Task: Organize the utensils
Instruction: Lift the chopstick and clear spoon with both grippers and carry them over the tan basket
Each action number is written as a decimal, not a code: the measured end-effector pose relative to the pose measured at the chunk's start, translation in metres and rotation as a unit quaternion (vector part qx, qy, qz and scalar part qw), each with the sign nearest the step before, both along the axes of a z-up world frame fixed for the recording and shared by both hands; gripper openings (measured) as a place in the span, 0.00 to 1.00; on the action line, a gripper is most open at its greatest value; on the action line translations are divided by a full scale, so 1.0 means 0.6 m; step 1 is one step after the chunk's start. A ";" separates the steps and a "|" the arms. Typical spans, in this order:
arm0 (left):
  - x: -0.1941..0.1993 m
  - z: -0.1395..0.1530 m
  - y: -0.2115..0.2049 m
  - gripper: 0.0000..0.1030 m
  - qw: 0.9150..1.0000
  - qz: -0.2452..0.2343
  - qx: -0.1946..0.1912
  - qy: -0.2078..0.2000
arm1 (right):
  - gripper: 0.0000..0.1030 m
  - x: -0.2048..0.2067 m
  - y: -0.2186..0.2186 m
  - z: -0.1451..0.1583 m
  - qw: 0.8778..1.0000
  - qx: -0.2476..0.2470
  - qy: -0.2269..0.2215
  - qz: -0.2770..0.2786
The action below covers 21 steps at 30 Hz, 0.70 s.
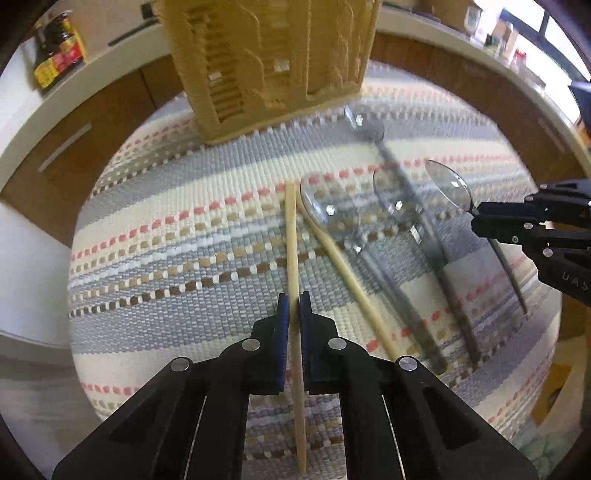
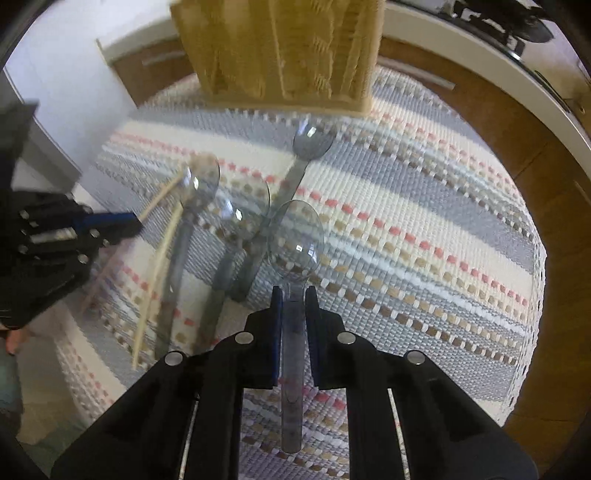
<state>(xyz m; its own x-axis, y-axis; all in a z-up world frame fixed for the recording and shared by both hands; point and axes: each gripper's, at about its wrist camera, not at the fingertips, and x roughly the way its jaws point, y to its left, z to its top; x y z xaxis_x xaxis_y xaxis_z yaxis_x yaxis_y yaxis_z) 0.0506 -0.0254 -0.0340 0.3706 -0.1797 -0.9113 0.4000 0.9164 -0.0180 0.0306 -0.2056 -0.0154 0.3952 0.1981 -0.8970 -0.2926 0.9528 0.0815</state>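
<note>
A tan slotted utensil holder (image 1: 266, 62) (image 2: 284, 51) stands at the far end of a striped woven mat (image 1: 166, 240) (image 2: 424, 206). My left gripper (image 1: 294, 299) is shut on a pale wooden chopstick (image 1: 291, 229), pads pressing its sides. A second chopstick (image 1: 347, 269) lies slanted just right of it. Three clear grey plastic spoons (image 1: 328, 210) (image 1: 395, 195) (image 1: 364, 125) lie on the mat beside the chopsticks. My right gripper (image 2: 294, 291) is shut on the handle of another clear spoon (image 2: 295, 240), bowl pointing toward the holder. In the right wrist view, the left gripper (image 2: 136, 221) appears at the left edge.
A dark sauce bottle (image 1: 59, 48) stands on the white counter at the far left. Brown cabinet fronts (image 1: 92, 122) curve behind the mat. Blurred small items (image 1: 506, 33) sit on the counter at the far right. The mat's right half (image 2: 443, 258) holds no utensils.
</note>
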 end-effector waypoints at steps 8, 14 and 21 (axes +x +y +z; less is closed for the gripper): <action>-0.014 0.120 0.024 0.03 0.991 0.012 -0.079 -0.105 | 0.10 -0.003 -0.048 0.109 0.993 0.070 -0.091 -0.010; -0.023 0.250 0.049 0.03 0.966 0.022 -0.147 -0.212 | 0.10 0.014 -0.053 0.194 0.982 0.100 -0.161 -0.011; 0.006 0.347 0.043 0.03 0.929 0.032 -0.207 -0.305 | 0.10 0.069 -0.056 0.268 0.964 0.124 -0.236 -0.010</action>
<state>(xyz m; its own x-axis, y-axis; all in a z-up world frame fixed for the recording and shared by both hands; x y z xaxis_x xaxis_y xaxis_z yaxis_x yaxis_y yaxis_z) 0.0540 0.0002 0.1743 0.8177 -0.4273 -0.3857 0.3963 0.9039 -0.1611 0.0721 -0.2390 0.1457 0.7534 0.3708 -0.5431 -0.3344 0.9271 0.1690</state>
